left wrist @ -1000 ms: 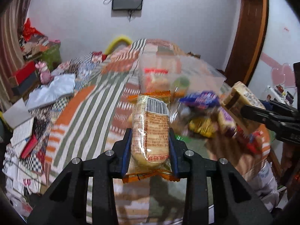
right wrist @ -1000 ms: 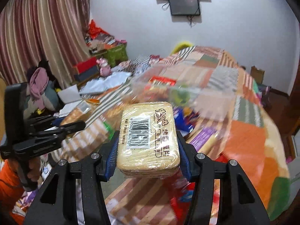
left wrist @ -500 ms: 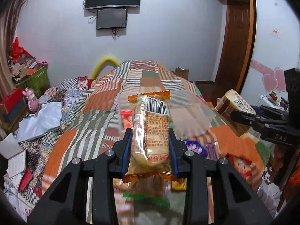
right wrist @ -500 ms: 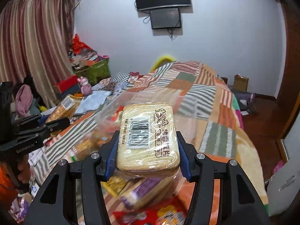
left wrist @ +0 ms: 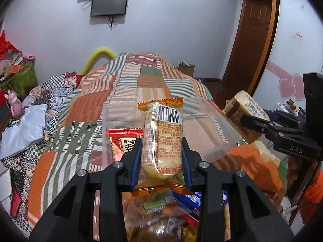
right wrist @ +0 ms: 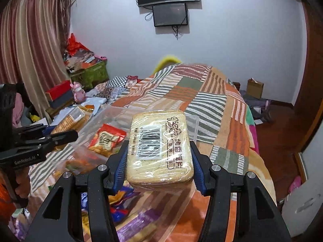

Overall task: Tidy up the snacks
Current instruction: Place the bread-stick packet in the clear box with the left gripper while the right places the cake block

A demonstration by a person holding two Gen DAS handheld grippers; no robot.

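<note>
Your left gripper (left wrist: 161, 161) is clamped on an orange-trimmed cracker packet (left wrist: 162, 139), pads pressing its long sides near the lower end, the barcode end standing free above; your right gripper (right wrist: 158, 161) is closed on a wide pale biscuit block (right wrist: 159, 147) in clear wrap, pads on its two flanks. Both snacks hang in the air above the patchwork bedspread (left wrist: 86, 104), with a clear plastic bin (left wrist: 212, 125) just beyond them; inside it lies a red snack bag (left wrist: 123, 139); a heap of loose wrapped snacks (left wrist: 165, 211) sits below your left jaws.

I judge both packets light; the risk is crushing, not weight. The cracker packet looks thin and brittle inside a slick film, so keep the squeeze gentle and hold across the body, never by the crimped orange seam, which would slide out. The biscuit block looks stiffer and squarer, so its flat flanks are the right hold; its glossy wrap could slip if you tilt it steeply. The bin's wall is hard to see, being transparent; carry each packet well over its rim before you let go.
</note>
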